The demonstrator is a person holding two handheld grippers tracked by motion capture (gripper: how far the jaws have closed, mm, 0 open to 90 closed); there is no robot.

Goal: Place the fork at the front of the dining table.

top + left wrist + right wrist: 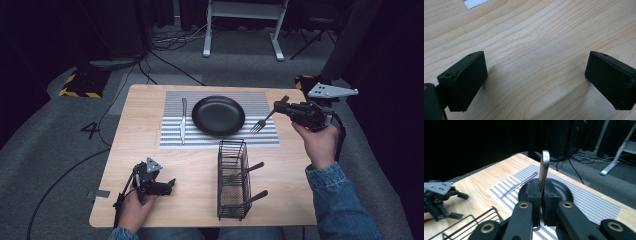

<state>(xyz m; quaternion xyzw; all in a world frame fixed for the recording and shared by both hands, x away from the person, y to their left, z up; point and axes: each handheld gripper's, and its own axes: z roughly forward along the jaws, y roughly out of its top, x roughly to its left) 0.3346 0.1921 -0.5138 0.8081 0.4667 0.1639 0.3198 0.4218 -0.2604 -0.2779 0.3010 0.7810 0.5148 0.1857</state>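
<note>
Steel fork [261, 122] sat clamped in your right gripper [283, 106] beside the black plate [218, 115]; your left gripper [167, 184] rested on the wooden table [200, 165], jaws wide apart.

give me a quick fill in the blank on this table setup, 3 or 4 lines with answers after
1. The right gripper is shut on a ____.
2. The knife lies on the striped mat, to the ____ of the black plate in the high view.
3. The left gripper hovers over the bare table with its jaws ____.
4. Two utensil handles stick out of the wire ____.

Missing words: fork; left; open; basket
</note>
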